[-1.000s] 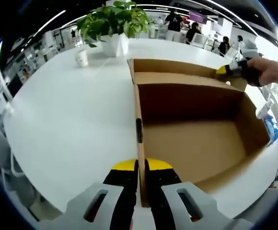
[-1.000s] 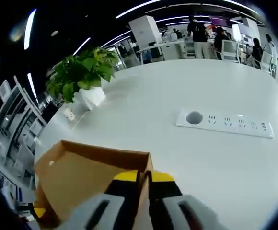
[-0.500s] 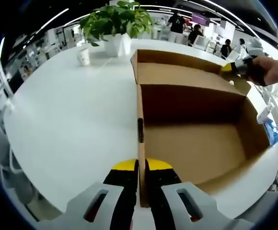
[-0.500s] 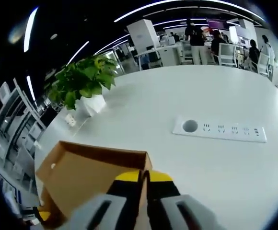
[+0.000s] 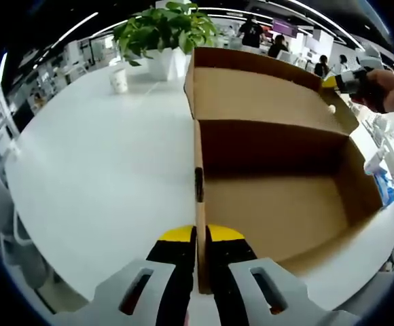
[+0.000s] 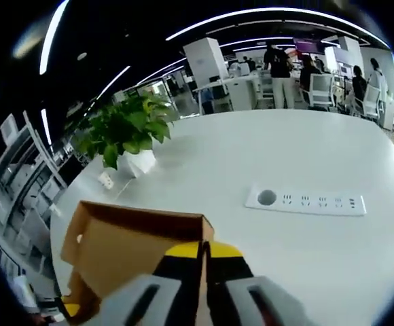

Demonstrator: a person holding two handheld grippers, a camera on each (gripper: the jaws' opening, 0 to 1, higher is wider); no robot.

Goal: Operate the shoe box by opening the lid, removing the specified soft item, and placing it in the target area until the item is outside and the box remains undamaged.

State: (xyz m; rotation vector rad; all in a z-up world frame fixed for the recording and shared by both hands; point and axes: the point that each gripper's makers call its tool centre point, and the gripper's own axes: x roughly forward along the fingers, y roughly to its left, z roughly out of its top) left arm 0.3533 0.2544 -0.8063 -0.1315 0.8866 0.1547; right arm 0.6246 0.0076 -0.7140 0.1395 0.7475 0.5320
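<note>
White table [image 5: 102, 156], lid [image 5: 258, 98] raised higher

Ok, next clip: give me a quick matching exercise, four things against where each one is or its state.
Things:
1. left claw
2. right claw
3. potted plant
4. socket strip

States:
a. set flat in the white table
b. shut on the lid flap's edge
c. stands beyond the box
d. shut on the box's side wall

Pairs: 1-d, 2-b, 3-c, 4-a
</note>
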